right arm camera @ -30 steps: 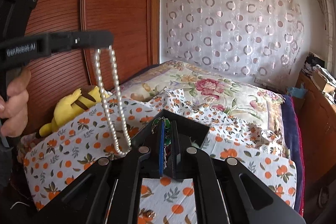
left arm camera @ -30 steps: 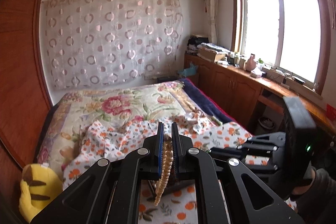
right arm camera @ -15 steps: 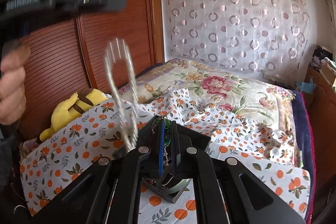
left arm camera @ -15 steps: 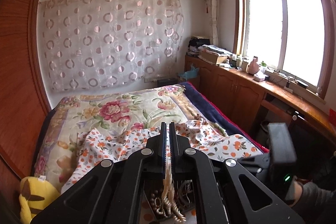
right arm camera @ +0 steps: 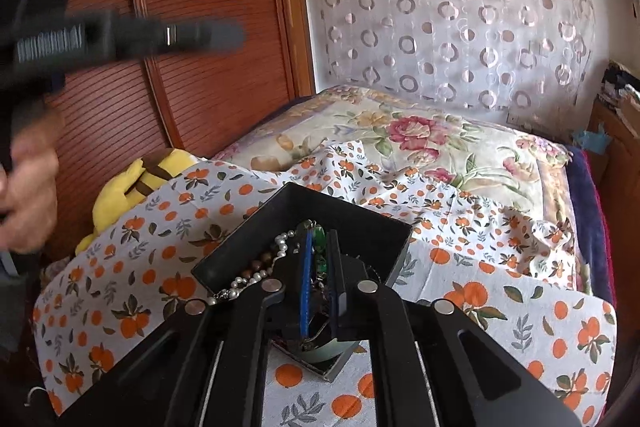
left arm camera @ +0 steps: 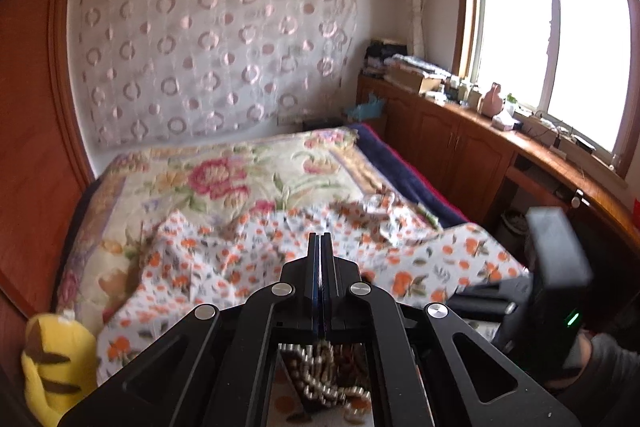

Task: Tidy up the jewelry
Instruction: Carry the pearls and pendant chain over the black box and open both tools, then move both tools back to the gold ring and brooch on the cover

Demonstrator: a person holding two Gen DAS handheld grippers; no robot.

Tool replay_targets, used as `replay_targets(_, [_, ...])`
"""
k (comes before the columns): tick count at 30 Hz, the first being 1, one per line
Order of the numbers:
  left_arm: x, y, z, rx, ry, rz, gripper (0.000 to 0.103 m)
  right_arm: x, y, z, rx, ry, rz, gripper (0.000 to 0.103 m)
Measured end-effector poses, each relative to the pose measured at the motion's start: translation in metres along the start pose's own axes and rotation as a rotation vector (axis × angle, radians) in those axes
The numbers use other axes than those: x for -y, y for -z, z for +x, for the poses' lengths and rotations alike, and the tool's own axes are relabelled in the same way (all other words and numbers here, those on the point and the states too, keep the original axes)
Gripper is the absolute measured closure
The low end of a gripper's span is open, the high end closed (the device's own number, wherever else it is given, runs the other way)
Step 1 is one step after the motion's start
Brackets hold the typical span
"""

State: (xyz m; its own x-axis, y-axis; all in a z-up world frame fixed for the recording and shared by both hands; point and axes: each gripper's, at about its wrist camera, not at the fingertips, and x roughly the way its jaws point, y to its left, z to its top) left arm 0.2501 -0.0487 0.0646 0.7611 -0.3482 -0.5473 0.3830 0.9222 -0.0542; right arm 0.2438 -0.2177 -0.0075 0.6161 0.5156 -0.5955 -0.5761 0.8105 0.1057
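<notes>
A black jewelry box (right arm camera: 320, 211) sits on the orange-print cloth on the bed. A white pearl necklace (right arm camera: 256, 267) lies in it and hangs over its near left rim, beside brown beads (right arm camera: 256, 265). It also shows below my left gripper in the left wrist view (left arm camera: 320, 383). My left gripper (left arm camera: 321, 239) is shut and empty, raised above the box; it appears blurred in the right wrist view (right arm camera: 236, 35). My right gripper (right arm camera: 320, 239) is shut on a green beaded piece (right arm camera: 319, 241) over the box.
A yellow plush toy (right arm camera: 132, 183) lies at the bed's left edge by the wooden wardrobe (right arm camera: 180, 27). A floral quilt (right arm camera: 400, 135) covers the far bed. Wooden cabinets (left arm camera: 460, 143) and a window stand at the right.
The pearl necklace left my left gripper and dropped into the box. My left gripper has closed fully and lifted away. My right gripper stays shut on the green piece.
</notes>
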Motion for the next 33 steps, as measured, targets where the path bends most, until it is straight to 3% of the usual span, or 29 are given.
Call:
replay_targets(3, [-0.005, 0.026, -0.001, -0.032, -0.006, -0.019, 0.103, -0.003, -0.002, -0.002, -0.005, 0.014, -0.01, 0.072])
replay_targets(12, [-0.015, 0.09, -0.022, -0.092, -0.023, -0.026, 0.102, -0.014, 0.008, -0.027, -0.002, 0.074, -0.025, 0.072])
replay_targets(18, [-0.01, 0.128, -0.032, -0.131, -0.02, -0.029, 0.1, -0.029, 0.039, -0.048, -0.025, 0.091, -0.014, 0.072])
replay_targets(22, [-0.004, 0.153, -0.031, -0.174, -0.014, -0.03, 0.085, -0.038, 0.063, -0.054, -0.055, 0.098, -0.018, 0.072])
replay_targets(24, [-0.003, 0.163, -0.031, -0.187, -0.01, -0.034, 0.083, -0.042, 0.076, -0.055, -0.076, 0.1, -0.014, 0.072])
replay_targets(27, [0.002, 0.174, -0.031, -0.198, -0.033, -0.023, 0.06, -0.047, 0.091, -0.054, -0.107, 0.098, -0.006, 0.072])
replay_targets(29, [0.003, 0.179, -0.03, -0.211, -0.024, -0.029, 0.056, -0.05, 0.101, -0.052, -0.127, 0.094, -0.004, 0.072])
replay_targets(33, [0.007, 0.186, -0.031, -0.215, -0.028, -0.022, 0.035, -0.055, 0.117, -0.045, -0.175, 0.084, -0.008, 0.072])
